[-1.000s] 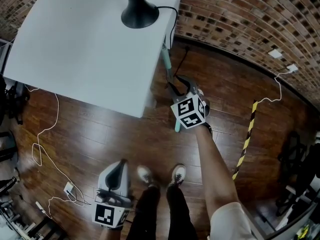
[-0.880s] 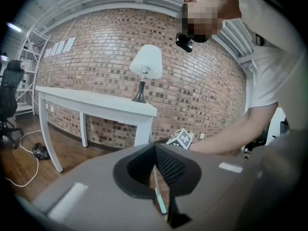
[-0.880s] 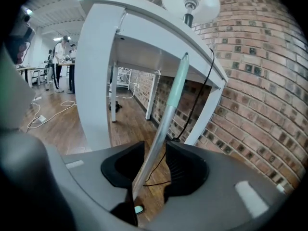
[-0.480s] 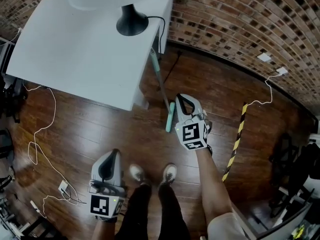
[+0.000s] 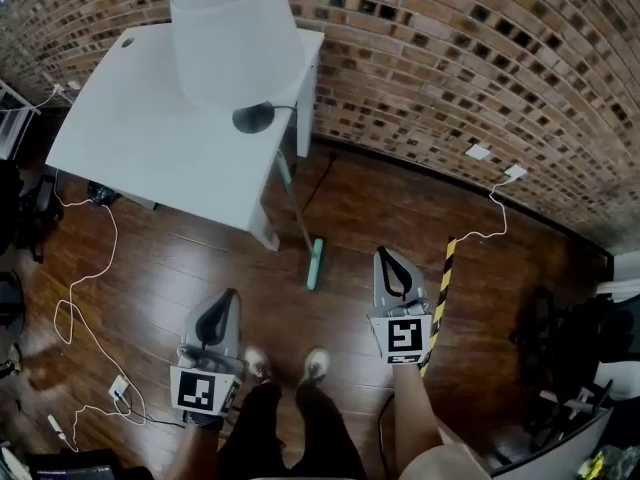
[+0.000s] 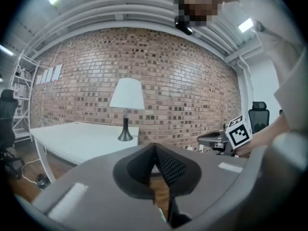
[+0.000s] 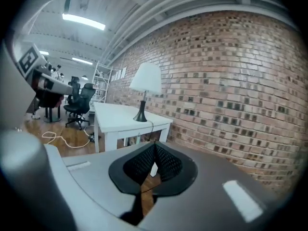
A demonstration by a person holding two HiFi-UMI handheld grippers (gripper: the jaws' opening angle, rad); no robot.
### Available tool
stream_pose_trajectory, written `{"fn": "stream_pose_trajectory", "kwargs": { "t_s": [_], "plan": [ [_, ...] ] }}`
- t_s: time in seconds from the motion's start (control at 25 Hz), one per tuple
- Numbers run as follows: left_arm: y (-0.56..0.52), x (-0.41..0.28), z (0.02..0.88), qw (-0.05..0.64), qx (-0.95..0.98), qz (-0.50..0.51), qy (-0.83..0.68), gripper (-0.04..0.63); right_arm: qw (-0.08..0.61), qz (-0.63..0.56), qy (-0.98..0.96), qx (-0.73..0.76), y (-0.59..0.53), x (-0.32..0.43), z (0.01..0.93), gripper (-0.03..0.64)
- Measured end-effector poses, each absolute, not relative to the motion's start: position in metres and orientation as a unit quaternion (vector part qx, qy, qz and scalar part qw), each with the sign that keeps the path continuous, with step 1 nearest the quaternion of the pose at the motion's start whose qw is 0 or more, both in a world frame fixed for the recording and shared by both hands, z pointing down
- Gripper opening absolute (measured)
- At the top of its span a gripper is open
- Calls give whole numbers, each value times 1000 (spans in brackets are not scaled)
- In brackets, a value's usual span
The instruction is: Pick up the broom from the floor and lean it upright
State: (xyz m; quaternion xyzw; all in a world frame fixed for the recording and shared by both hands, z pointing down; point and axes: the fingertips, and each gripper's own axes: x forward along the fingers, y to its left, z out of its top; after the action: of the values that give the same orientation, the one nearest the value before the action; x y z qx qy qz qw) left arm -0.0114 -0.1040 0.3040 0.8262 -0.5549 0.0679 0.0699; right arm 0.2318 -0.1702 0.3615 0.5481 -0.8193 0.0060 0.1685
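Observation:
The broom leans with its thin handle (image 5: 289, 190) against the white table's edge and its teal head (image 5: 315, 263) on the wooden floor. Nothing holds it. My right gripper (image 5: 384, 256) hovers to the right of the head, well clear of it, jaws shut and empty; in the right gripper view its pads (image 7: 155, 147) meet at the tip. My left gripper (image 5: 230, 297) hangs lower left of the broom head, also shut with nothing in it, its pads (image 6: 155, 148) closed together. Both point toward the brick wall.
The white table (image 5: 150, 138) with a white-shaded lamp (image 5: 235, 38) stands at the upper left. The brick wall (image 5: 450, 58) runs behind. A white cable (image 5: 90, 278) lies on the floor at left, a yellow-black strip (image 5: 440, 288) at right. The person's shoes (image 5: 315, 363) are below.
My right gripper has let go of the broom handle, shut, and drawn back to the right. Both grippers have risen. The broom stays leaning on the table.

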Motion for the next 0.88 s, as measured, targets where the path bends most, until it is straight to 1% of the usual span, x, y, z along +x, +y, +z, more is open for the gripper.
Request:
{"fn": "stream_pose_trajectory", "kwargs": {
  "t_s": [0.2, 0.28, 0.36, 0.48, 0.68, 0.88],
  "plan": [
    [-89, 11, 232, 57, 837, 47, -542, 0, 138, 5, -811, 569, -114, 256, 250, 14],
    [-83, 17, 202, 57, 840, 42, -538, 0, 109, 9, -810, 576, -94, 253, 213, 14],
    [-79, 15, 176, 39, 842, 30, -537, 0, 81, 13, -807, 584, -77, 248, 183, 14],
    [-64, 2, 156, 9, 844, 18, -536, 0, 54, 16, -807, 587, -50, 241, 154, 14],
    [-51, -22, 125, -4, 836, 7, -549, 0, 28, 9, -806, 591, -29, 240, 123, 14],
    [-43, -31, 111, -20, 833, 1, -553, 0, 7, -12, -799, 602, -20, 241, 106, 14]
  ]
}}
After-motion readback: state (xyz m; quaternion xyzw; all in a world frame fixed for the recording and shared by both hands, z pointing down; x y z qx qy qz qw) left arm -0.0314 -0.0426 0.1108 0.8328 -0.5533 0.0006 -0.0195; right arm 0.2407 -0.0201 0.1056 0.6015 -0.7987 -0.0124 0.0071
